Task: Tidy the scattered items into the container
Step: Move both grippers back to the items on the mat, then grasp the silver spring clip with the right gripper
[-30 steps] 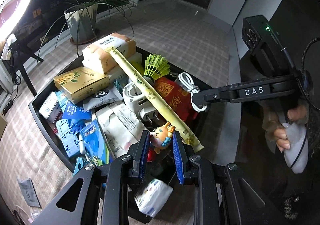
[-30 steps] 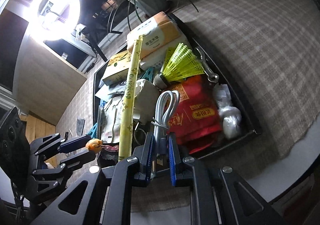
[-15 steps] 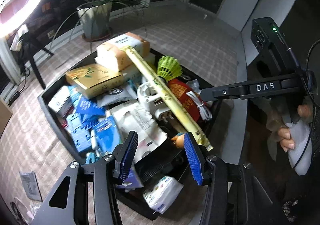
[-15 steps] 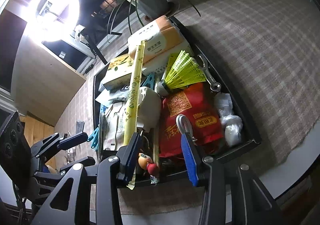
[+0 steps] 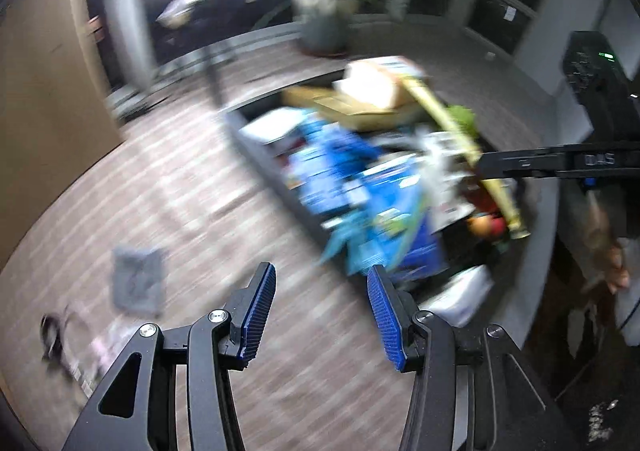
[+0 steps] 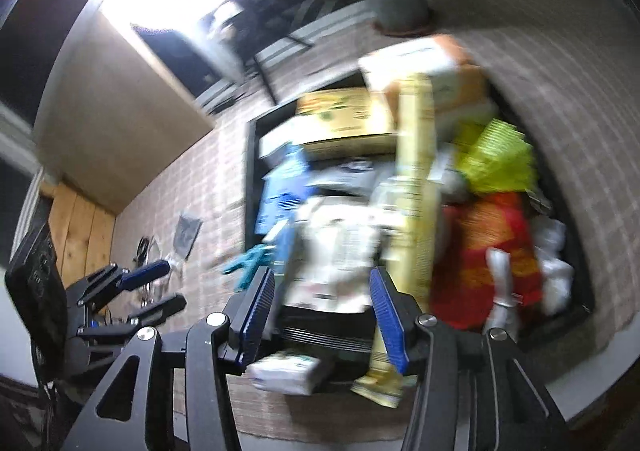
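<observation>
Left gripper (image 5: 322,311): jaws spread wide, blue pads bare, nothing between them, aimed over the woven mat toward a flat grey packet (image 5: 138,279) lying on the mat well apart from the container (image 5: 272,179). Right gripper (image 6: 322,315): jaws likewise apart and empty, hanging just before the near wall of the container, with a white tissue pack (image 6: 286,371) lying on the mat outside that wall, below the pads. The container is a dark tray already heaped with goods, among them a long yellow sleeve (image 6: 416,187), a green shuttlecock (image 6: 496,159) and a red pouch (image 6: 492,259); both views are smeared by motion, so finer detail is unreadable. Judged step: between placements, seeking the next stray item. The next move probably calls for lowering the open left jaws astride the grey packet, whose flatness may demand a shallow, edge-on pinch.
</observation>
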Tool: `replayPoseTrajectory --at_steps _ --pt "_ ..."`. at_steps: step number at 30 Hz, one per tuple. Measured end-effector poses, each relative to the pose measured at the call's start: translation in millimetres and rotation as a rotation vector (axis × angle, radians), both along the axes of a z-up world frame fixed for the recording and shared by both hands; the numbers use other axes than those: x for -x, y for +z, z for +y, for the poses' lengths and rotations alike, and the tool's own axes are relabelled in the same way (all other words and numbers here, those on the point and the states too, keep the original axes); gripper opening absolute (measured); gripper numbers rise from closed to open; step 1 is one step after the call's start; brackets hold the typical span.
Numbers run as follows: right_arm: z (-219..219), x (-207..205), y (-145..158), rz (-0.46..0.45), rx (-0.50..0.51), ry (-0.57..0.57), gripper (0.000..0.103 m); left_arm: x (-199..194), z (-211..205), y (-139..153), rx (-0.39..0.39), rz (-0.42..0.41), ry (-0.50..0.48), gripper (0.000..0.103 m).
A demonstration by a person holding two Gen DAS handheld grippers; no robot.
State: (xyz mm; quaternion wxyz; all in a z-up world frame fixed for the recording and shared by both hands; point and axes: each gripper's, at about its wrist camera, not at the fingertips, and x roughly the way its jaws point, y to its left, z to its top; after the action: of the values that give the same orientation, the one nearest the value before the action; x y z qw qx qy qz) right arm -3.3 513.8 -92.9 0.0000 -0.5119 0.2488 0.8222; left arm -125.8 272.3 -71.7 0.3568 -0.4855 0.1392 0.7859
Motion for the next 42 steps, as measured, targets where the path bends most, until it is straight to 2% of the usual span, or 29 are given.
replayPoseTrajectory --at_steps 10,17,22,26,29,34,37,42 --pt "-115 58 -7 0.000 0.029 0.212 0.046 35 -178 -26 0.043 -0.038 0.343 0.052" --pt "-220 92 -16 -0.012 0.060 0.426 0.046 27 -261 -51 0.021 -0.090 0.495 0.052" --pt "-292 113 -33 -0.056 0.093 0.565 0.046 16 -278 -70 0.006 -0.109 0.525 0.052" --pt "-346 131 -59 -0.128 0.131 0.649 0.043 10 -280 -81 -0.009 -0.121 0.513 0.052" --pt "-377 138 -79 -0.179 0.116 0.697 0.040 10 -278 -88 -0.018 -0.131 0.506 0.052" --pt "-404 143 -102 -0.238 0.077 0.739 0.029 13 -283 -95 -0.061 -0.153 0.518 0.052" --pt "-410 147 -117 -0.274 0.057 0.730 0.025 15 -284 -101 -0.086 -0.168 0.527 0.052" --pt "-413 149 -132 -0.306 0.080 0.724 0.013 16 -283 -108 -0.118 -0.192 0.514 0.051"
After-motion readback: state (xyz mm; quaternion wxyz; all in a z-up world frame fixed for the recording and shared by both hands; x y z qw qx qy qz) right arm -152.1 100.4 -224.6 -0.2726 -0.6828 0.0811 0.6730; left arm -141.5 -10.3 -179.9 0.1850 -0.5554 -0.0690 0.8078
